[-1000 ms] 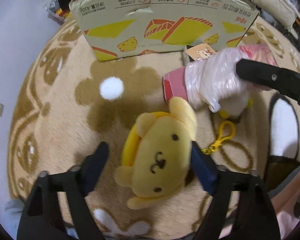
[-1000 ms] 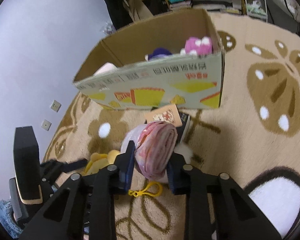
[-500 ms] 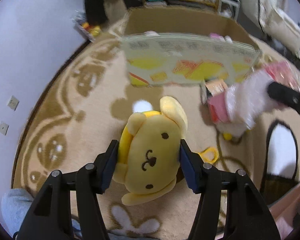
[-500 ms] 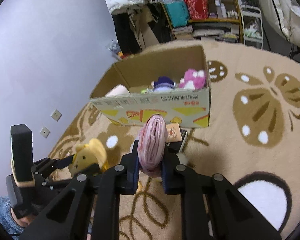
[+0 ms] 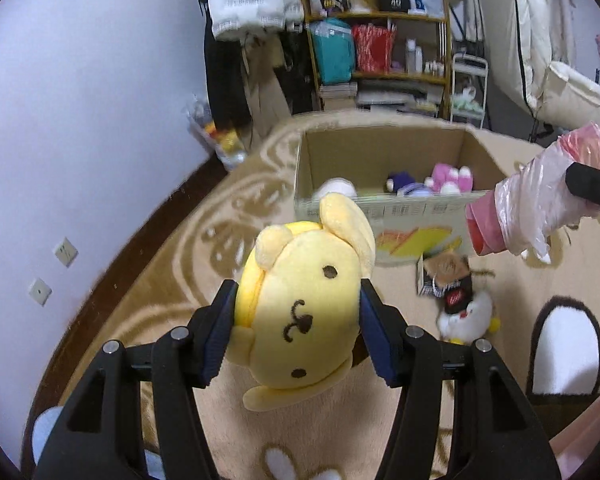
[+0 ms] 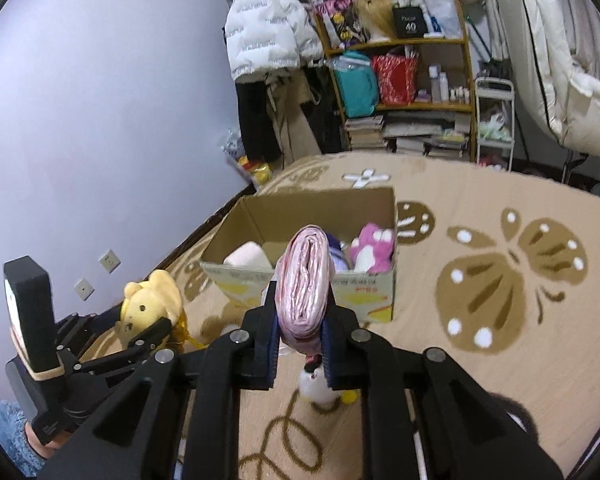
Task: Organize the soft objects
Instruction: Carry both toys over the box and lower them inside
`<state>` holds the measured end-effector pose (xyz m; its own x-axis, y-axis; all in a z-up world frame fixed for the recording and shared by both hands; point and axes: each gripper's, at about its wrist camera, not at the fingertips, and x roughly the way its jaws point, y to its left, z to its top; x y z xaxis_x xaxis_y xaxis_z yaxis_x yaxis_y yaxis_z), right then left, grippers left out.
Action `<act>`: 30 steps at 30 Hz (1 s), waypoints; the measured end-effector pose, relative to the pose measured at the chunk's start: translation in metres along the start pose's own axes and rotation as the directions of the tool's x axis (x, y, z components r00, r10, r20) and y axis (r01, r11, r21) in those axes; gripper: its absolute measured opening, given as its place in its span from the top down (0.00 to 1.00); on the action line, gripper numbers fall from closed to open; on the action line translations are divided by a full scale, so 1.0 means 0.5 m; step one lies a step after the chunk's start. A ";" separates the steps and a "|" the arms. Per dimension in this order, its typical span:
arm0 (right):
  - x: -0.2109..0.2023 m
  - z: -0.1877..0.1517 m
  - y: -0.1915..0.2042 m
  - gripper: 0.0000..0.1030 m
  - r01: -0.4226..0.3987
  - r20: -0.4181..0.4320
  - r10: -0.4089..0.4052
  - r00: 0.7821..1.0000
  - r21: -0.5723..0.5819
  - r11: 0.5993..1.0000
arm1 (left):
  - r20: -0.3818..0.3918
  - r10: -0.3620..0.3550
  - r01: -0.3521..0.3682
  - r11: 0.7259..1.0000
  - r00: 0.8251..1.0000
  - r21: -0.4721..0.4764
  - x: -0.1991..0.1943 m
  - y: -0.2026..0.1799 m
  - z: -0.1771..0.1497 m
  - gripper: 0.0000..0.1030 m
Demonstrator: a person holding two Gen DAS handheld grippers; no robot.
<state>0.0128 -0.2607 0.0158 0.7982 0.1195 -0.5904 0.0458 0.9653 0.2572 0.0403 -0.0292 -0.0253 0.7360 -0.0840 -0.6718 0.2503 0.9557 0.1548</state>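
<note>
I am looking across a tan rug (image 6: 480, 208) with brown butterfly patterns, and the cardboard box (image 6: 374, 300) is sitting open on it ahead of both grippers, already holding a pink plush (image 6: 370, 248), a purple one (image 5: 400, 182) and a pale one (image 6: 246, 256). Behind it a wooden shelf (image 6: 396, 44) full of bags and bottles is standing against the far wall, with a white puffer jacket (image 6: 260, 20) hanging beside it.

My left gripper (image 5: 296, 330) is clamping the yellow dog plush (image 5: 304, 308) by the sides of its head, clear of the rug and short of the box. My right gripper (image 6: 302, 340) is squeezing tight on the pink wrapped bundle (image 6: 306, 280), which is standing upright between the pads, its top lining up with the box front.

Below it, a small white plush (image 5: 466, 316) with a card tag (image 5: 444, 276) is lying on the rug, just in front of the box.
</note>
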 end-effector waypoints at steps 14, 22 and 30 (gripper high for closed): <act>0.031 0.076 -0.001 0.83 0.032 0.019 -0.031 0.999 -0.056 0.998 | 0.084 0.053 -0.051 0.998 0.995 -0.024 0.021 0.021 0.111 0.44; 0.068 0.106 -0.007 0.83 0.035 0.021 -0.033 0.999 -0.065 0.997 | 0.084 0.052 -0.050 0.999 0.995 -0.021 0.058 0.022 0.156 0.44; 0.135 0.128 -0.025 0.83 0.041 0.002 -0.041 0.999 -0.085 0.996 | 0.090 0.070 -0.071 0.997 0.993 0.008 0.105 0.009 0.205 0.44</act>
<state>0.1044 -0.2798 0.0216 0.7967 0.0799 -0.5991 0.0268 0.9856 0.1671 0.1445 -0.0583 0.0141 0.8056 -0.0418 -0.5909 0.2023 0.9569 0.2081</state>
